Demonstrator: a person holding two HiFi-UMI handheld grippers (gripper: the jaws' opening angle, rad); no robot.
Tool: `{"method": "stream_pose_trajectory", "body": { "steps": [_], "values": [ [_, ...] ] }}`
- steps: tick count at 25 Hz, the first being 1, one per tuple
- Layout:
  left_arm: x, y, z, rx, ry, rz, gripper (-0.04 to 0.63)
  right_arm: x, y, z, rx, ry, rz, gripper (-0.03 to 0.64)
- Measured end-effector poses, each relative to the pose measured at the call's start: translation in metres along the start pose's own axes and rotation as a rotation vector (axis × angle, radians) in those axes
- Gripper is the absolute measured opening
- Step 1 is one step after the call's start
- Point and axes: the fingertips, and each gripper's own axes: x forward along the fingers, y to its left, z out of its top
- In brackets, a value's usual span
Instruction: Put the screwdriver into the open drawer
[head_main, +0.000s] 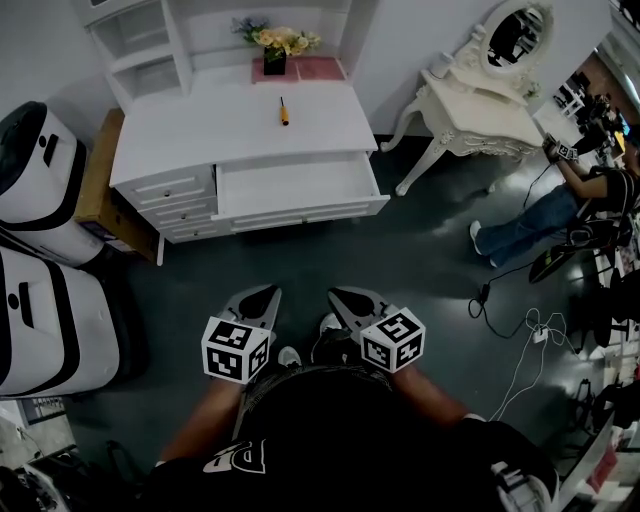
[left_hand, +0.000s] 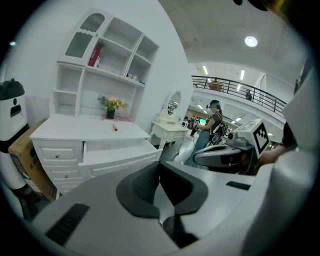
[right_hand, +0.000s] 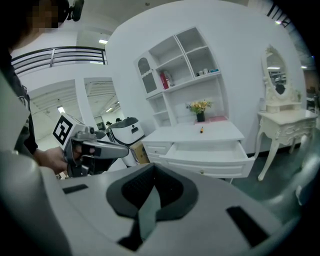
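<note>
Drawer (head_main: 295, 188) stands open. Screwdriver (head_main: 284, 111) lies outside it, on the desk (head_main: 200, 125) behind. Left gripper (head_main: 264, 296) and right gripper (head_main: 341, 297): jaws together, well apart from the drawer.

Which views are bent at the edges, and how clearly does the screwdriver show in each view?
Head view: slight bending, even light, the screwdriver on the white desk is small but sharp. Left gripper view: strong fisheye with a dark round border, a ceiling lamp glares, the screwdriver is a mere speck. Right gripper view: the same fisheye, the screwdriver again a speck.
</note>
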Motion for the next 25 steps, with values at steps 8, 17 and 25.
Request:
{"method": "stream_pose_trajectory", "body": {
  "steps": [8,17,25],
  "values": [
    [0.002,0.017,0.013,-0.009,-0.025,0.036,0.015,0.016,-0.008,0.018,-0.013,-0.018,0.017,0.009],
    [0.033,0.035,0.028,-0.02,-0.015,0.053,0.015,0.043,-0.04,0.035,-0.004,-0.036,0.037,0.01],
    [0.079,0.051,0.067,-0.006,-0.022,0.066,0.015,0.069,-0.092,0.07,0.009,-0.052,0.049,0.01]
  ]
}}
